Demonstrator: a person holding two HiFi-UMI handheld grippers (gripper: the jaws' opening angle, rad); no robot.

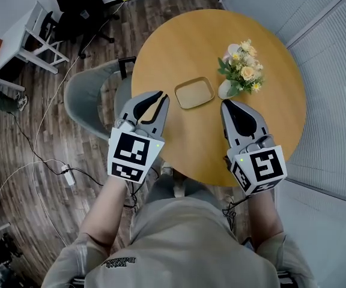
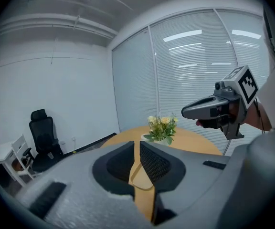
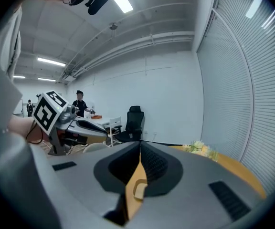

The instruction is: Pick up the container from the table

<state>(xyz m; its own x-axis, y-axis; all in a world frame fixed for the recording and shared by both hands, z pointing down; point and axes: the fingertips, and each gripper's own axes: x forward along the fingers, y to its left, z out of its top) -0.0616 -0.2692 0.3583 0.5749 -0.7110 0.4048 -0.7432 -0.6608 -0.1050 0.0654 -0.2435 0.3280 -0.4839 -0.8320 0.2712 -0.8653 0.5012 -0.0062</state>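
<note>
- Container [image 1: 194,93]: shallow tan tray lying flat near centre of round wooden table [image 1: 179,41], untouched by either gripper.
- Left gripper [image 1: 160,96]: over table's near-left edge, jaws clenched together on nothing, tips just short of container's left end.
- Right gripper [image 1: 227,104]: over table's near-right part, jaws likewise pressed closed and empty, tips near base of flower vase [image 1: 240,69].
- Vase just right of container, apart from it.
- In both gripper views, sliver of tan rim below closed jaws, probably container's.
- Grey chair [image 1: 89,95] at table's left; black office chair [image 1: 77,5] farther off on wood floor.
</note>
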